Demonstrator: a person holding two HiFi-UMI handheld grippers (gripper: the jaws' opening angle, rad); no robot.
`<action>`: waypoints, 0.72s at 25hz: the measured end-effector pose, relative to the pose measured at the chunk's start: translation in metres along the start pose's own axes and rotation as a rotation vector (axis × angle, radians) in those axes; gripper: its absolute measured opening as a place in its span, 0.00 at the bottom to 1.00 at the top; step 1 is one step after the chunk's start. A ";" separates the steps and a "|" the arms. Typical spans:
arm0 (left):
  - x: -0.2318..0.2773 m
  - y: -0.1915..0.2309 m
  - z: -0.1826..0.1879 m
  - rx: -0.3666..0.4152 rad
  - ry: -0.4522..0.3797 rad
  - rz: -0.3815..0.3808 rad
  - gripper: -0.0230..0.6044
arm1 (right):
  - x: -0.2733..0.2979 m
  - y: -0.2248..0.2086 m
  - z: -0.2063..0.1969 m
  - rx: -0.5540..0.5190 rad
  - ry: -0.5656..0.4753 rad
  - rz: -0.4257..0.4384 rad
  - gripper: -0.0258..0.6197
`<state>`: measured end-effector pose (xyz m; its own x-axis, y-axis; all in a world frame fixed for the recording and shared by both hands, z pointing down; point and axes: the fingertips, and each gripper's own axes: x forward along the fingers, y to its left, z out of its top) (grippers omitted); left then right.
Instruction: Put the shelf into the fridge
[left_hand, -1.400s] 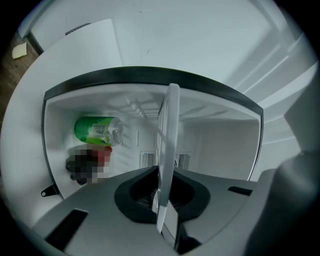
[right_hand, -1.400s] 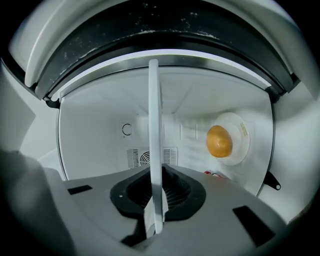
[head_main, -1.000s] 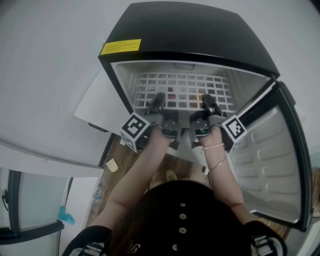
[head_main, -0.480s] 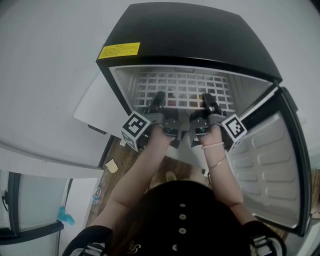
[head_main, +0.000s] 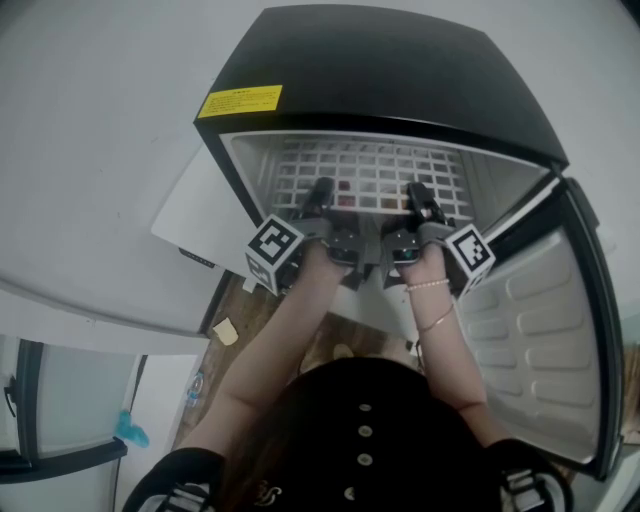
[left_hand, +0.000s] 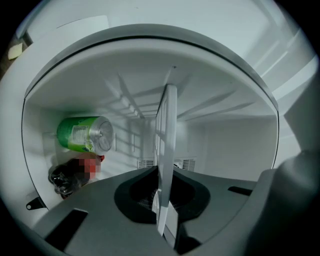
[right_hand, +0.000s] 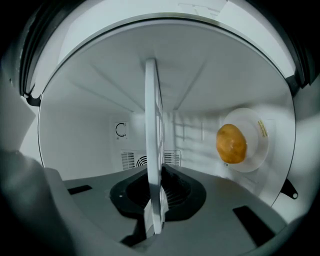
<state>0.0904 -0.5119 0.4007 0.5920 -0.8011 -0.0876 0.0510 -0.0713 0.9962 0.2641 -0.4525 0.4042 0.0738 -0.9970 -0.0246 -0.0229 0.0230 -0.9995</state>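
Firmly on shelf (head_main: 372, 172): left gripper (head_main: 321, 190), right gripper (head_main: 416, 192); green can (left_hand: 82, 134), left gripper view only.

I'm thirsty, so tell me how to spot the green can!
Look inside the open black fridge, past the white wire shelf. In the left gripper view, the green can shows at the far left, just above a dark bottle. It alone is bright green, with a silver top.

Room lies open above the shelf (head_main: 370, 172) — below, green can (left_hand: 82, 133), bottle (left_hand: 62, 177) and plate (right_hand: 257, 152) crowd.
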 end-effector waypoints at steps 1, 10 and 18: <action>0.000 0.000 0.000 0.001 0.001 0.003 0.08 | 0.001 0.000 0.000 0.001 -0.001 0.002 0.09; 0.000 -0.001 0.001 0.041 -0.006 0.025 0.09 | 0.002 -0.001 0.000 0.045 0.009 0.051 0.09; -0.008 -0.002 0.000 0.050 -0.006 0.030 0.09 | -0.004 0.000 -0.001 0.032 -0.008 0.049 0.10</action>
<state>0.0856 -0.5056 0.3997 0.5879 -0.8069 -0.0574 -0.0074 -0.0763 0.9971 0.2627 -0.4489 0.4040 0.0809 -0.9940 -0.0738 0.0047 0.0744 -0.9972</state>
